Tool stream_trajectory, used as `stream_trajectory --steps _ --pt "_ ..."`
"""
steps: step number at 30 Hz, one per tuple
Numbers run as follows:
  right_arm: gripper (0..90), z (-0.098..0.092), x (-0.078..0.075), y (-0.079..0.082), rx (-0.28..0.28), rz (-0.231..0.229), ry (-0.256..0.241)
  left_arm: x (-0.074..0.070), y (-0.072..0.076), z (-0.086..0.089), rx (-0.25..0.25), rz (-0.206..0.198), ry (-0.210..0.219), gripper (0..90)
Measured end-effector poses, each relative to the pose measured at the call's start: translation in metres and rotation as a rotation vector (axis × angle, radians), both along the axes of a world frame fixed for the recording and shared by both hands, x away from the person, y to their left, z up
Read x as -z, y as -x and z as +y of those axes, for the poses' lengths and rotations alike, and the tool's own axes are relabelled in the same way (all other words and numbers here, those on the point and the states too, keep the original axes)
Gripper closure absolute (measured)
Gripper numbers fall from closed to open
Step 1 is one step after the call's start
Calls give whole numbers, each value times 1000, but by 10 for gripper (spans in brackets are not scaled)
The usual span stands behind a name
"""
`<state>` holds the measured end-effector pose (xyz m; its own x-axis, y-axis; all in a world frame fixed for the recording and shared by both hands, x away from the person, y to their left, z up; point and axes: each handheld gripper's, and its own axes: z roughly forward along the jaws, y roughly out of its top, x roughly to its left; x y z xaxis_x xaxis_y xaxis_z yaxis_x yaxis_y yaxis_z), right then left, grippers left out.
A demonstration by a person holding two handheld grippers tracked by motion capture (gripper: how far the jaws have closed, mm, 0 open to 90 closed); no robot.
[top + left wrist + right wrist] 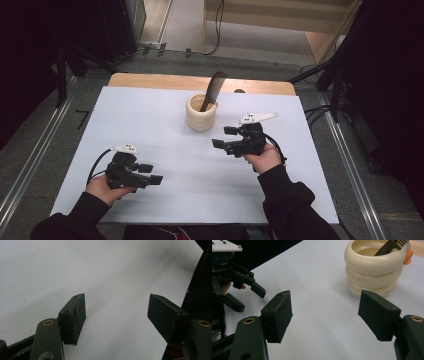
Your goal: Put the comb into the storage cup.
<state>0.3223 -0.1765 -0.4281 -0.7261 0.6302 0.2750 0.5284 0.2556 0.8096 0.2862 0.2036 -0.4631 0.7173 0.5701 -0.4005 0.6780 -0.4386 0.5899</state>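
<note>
High view shows the left tool (150,173) nearest the person, low over the white desk (165,200), its 2 jaws apart and holding nothing; the left gripper view looks past those spread jaws at bare white surface. A little farther on, the right tool (224,137) hangs over the desk with its 2 jaws likewise apart and empty, aimed toward the left. Beyond it, near the far edge of the desk, stands the cream ringed cup (201,113), upright, with the dark comb (212,90) standing in it and leaning toward the right. In the right gripper view the cup (372,272) sits just past the open jaws, apart from them. Judging by this, the comb looks placed, and only drawing the tools away seems left.
</note>
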Motion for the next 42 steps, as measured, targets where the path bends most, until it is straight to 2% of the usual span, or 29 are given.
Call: stream_trajectory --steps 5,12,21,29,42 --pt "251 -9 2 14 -8 18 4 0 0 0 -2 0 6 314" --pt "250 -16 7 25 -15 30 15 0 -1 0 3 -2 9 313" --pt "250 -22 15 34 -14 49 31 -1 -1 -1 7 2 9 313" --pt "250 -30 27 39 -39 61 61 -1 0 0 7 -1 15 313" --pt "250 -44 37 50 -18 99 77 0 0 -1 17 3 11 313"
